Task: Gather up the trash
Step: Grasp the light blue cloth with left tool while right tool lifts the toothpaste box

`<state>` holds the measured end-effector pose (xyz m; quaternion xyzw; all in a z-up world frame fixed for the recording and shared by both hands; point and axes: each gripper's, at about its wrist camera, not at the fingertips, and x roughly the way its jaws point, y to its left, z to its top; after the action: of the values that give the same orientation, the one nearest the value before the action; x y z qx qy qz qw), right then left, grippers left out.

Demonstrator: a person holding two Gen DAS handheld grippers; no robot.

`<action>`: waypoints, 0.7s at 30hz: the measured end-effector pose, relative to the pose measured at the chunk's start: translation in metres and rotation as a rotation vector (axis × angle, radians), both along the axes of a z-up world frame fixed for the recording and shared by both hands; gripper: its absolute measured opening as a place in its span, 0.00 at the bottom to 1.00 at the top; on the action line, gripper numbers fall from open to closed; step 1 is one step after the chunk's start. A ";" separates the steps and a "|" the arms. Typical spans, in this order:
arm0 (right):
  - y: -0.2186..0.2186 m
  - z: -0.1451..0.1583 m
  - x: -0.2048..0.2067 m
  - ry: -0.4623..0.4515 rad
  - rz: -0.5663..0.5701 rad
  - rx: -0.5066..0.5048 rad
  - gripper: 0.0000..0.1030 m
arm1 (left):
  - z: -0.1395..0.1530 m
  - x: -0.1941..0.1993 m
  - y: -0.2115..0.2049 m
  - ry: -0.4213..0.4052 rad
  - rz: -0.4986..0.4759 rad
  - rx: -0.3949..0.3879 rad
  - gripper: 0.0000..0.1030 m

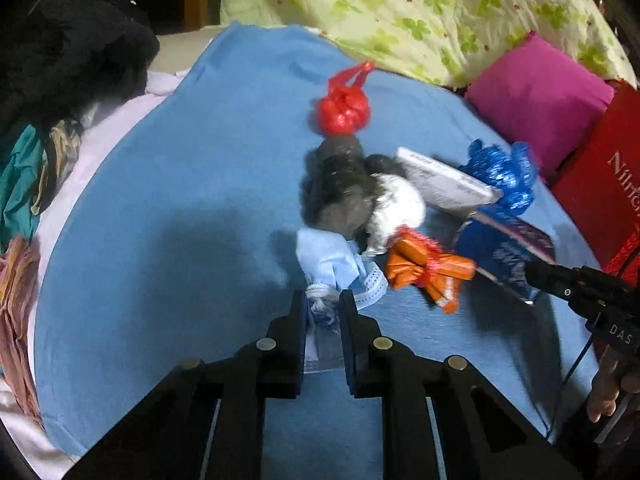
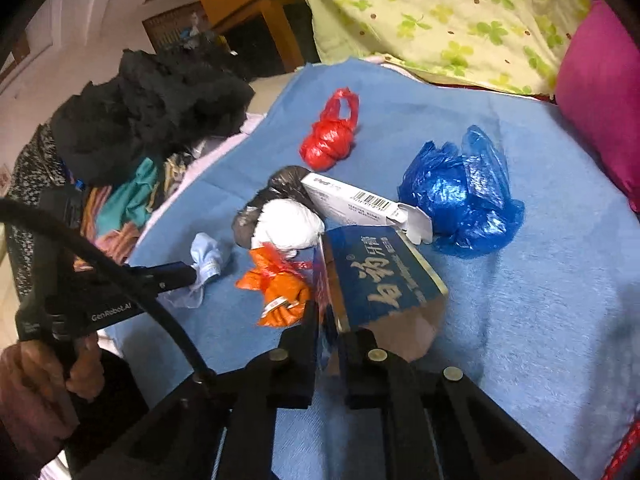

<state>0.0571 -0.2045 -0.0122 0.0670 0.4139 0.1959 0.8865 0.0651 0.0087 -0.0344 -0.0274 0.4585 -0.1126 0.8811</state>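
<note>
Right, a blue fleece cloth (image 1: 180, 168) spreads wide with the trash heaped at its centre. At three o'clock of the heap lies the crumpled blue plastic bag (image 2: 460, 196). The right gripper (image 2: 329, 320), angled down, is clamped on the dark blue toothpaste box (image 2: 380, 276). At nine o'clock, the down-tilted left gripper (image 1: 323, 300) pinches the knotted pale-blue face mask (image 1: 336, 264).
</note>
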 end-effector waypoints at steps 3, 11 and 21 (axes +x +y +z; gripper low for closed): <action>-0.007 0.009 -0.013 -0.018 0.010 0.019 0.09 | 0.008 -0.014 -0.006 -0.031 -0.008 0.007 0.16; -0.023 0.018 -0.017 -0.014 -0.027 0.042 0.17 | -0.004 -0.015 -0.001 -0.012 -0.015 0.031 0.17; -0.009 0.005 0.000 -0.019 -0.054 -0.022 0.68 | -0.007 -0.024 -0.002 -0.077 -0.044 0.100 0.57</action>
<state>0.0566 -0.2133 -0.0073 0.0666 0.4056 0.1678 0.8960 0.0410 0.0067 -0.0416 0.0314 0.4299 -0.1099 0.8956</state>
